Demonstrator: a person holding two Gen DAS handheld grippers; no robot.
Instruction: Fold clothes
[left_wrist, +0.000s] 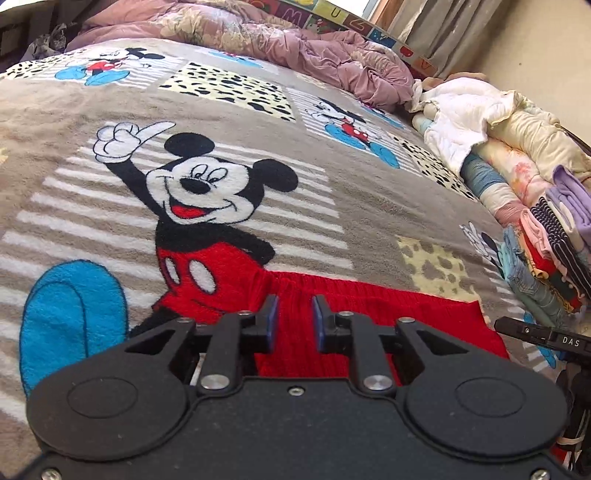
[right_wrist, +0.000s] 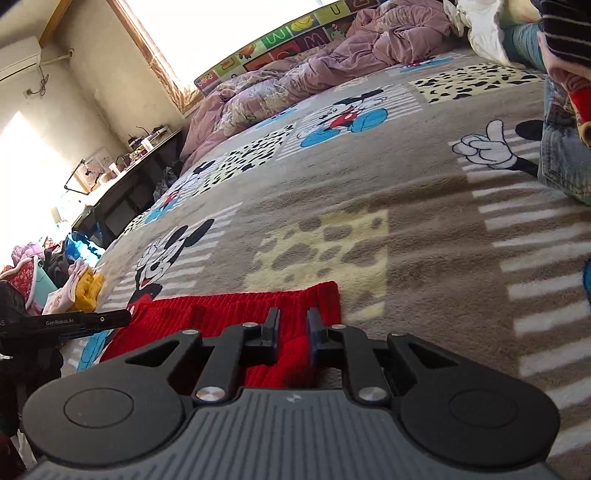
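Hovering at 6 o'clock over the red knitted garment (left_wrist: 373, 306) flat on the cartoon blanket (left_wrist: 332, 214), left gripper (left_wrist: 295, 321) and right gripper (right_wrist: 291, 328) narrowly parted, clasping nothing: easy to pinch one layer only, skewing the fold toward the clothes pile (left_wrist: 546, 240) at 3 o'clock.

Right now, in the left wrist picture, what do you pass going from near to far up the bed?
left tool → red knitted garment → big cartoon mouse on the blanket → spotted patch → crumpled pink quilt → alphabet mat.
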